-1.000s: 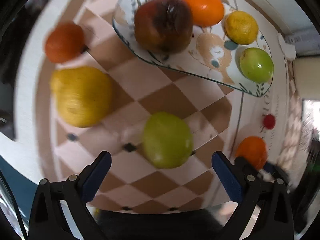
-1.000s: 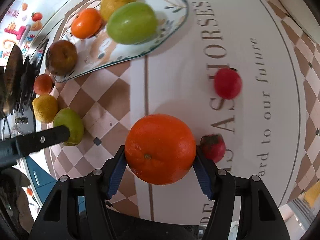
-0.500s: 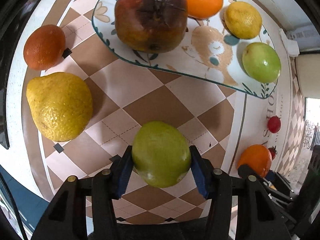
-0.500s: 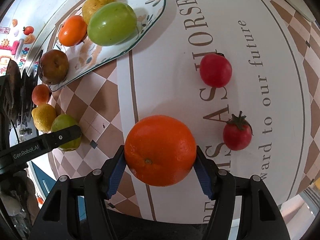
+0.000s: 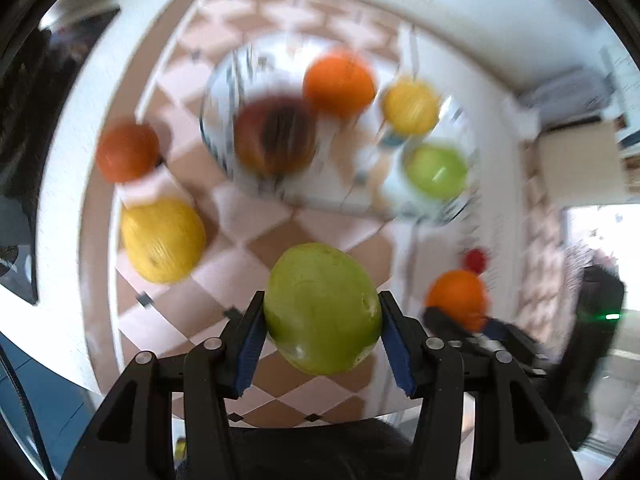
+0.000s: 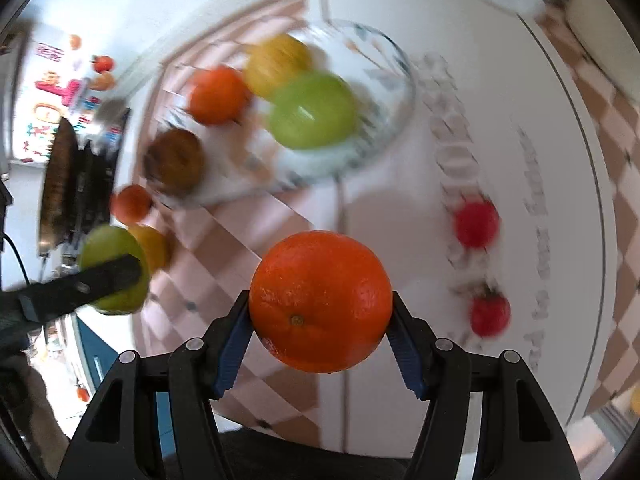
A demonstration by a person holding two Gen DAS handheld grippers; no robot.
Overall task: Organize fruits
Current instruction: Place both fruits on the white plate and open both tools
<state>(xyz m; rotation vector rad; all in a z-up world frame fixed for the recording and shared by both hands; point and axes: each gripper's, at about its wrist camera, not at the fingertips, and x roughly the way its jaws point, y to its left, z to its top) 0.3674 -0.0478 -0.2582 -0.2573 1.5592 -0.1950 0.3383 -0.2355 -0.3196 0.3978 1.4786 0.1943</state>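
1. The left gripper (image 5: 322, 320) is clamped on a green fruit (image 5: 322, 308), its blue pads pressed against both sides; its jaws have just closed onto it, and the fruit hangs above the checked tablecloth (image 5: 256, 240).
2. The right gripper (image 6: 320, 320) grips a large orange (image 6: 320, 300) the same way — pads tight on either side, the fruit clear of the cloth.
3. The patterned plate (image 5: 224, 92) lies further out on the table, blurred; on it sit a dark brownish-red fruit (image 5: 276, 134), an orange fruit (image 5: 338, 82), a small yellow fruit (image 5: 410, 106) and a second green fruit (image 5: 436, 170).
4. Off the plate, on the cloth, lie a big yellow citrus (image 5: 162, 240) and a small reddish-orange fruit (image 5: 128, 152), near each other at the left of the left wrist view.
5. Two red tomatoes (image 6: 476, 224) rest on the lettered white part of the cloth — well apart from the plate; one is beside the held orange in the right wrist view.
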